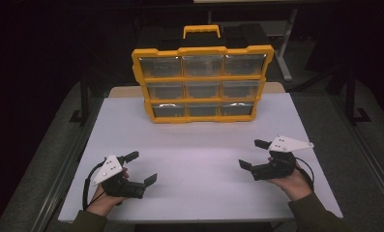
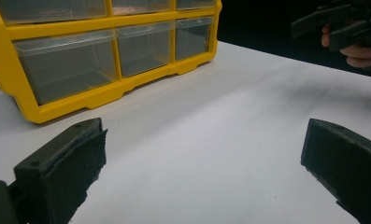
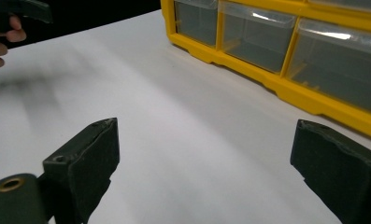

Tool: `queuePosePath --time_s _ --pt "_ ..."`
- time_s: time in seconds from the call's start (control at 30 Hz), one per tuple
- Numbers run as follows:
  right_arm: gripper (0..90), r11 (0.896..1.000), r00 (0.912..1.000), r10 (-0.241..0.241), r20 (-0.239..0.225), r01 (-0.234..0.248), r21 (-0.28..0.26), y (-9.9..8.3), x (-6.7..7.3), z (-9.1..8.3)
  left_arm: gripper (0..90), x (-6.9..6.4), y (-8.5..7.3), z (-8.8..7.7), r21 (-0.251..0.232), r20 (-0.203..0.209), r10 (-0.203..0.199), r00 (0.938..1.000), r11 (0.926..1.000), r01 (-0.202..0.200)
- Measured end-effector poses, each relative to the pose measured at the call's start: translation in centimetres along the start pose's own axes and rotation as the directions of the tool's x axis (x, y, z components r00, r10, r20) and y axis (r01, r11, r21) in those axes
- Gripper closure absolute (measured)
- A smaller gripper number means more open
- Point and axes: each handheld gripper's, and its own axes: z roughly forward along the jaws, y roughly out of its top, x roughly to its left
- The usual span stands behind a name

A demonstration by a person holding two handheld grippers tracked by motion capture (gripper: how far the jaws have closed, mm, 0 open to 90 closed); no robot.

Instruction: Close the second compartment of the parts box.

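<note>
Nearest me, my left gripper point(image 1: 141, 167) and right gripper point(image 1: 253, 153) hover low over the white table point(image 1: 199, 183), well apart, each with jaws spread wide and nothing between them. Both hands angle inward toward the table's middle. Farther back, well beyond both grippers, the yellow drawer organizer point(image 1: 202, 83) stands upright, its clear drawers facing me.
</note>
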Motion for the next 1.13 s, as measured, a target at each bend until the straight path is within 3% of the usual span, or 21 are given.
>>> queuePosePath --time_s 0.17,0.33,0.73,1.13 --pt "7.3 0.999 0.9998 0.011 0.016 -0.011 0.030 -1.7 0.3 -0.5 0.0 0.1 0.0 -0.1 0.002 -0.005 0.001 1.0000 1.0000 -0.001" --pt "7.5 0.999 0.9992 0.033 0.024 -0.033 0.013 -3.1 0.5 -1.2 0.0 0.1 0.0 -0.1 0.007 -0.008 0.008 0.9999 0.9999 -0.008" --pt "7.5 0.999 0.9994 0.028 0.019 -0.028 0.027 -3.8 1.3 -0.9 0.0 0.1 -0.1 -0.3 0.015 -0.021 0.007 0.9998 0.9999 -0.007" --pt "7.5 0.999 0.9992 0.032 0.024 -0.033 0.036 -3.9 1.2 -0.9 0.0 0.1 -0.1 -0.2 0.013 -0.021 0.013 0.9997 0.9998 -0.013"
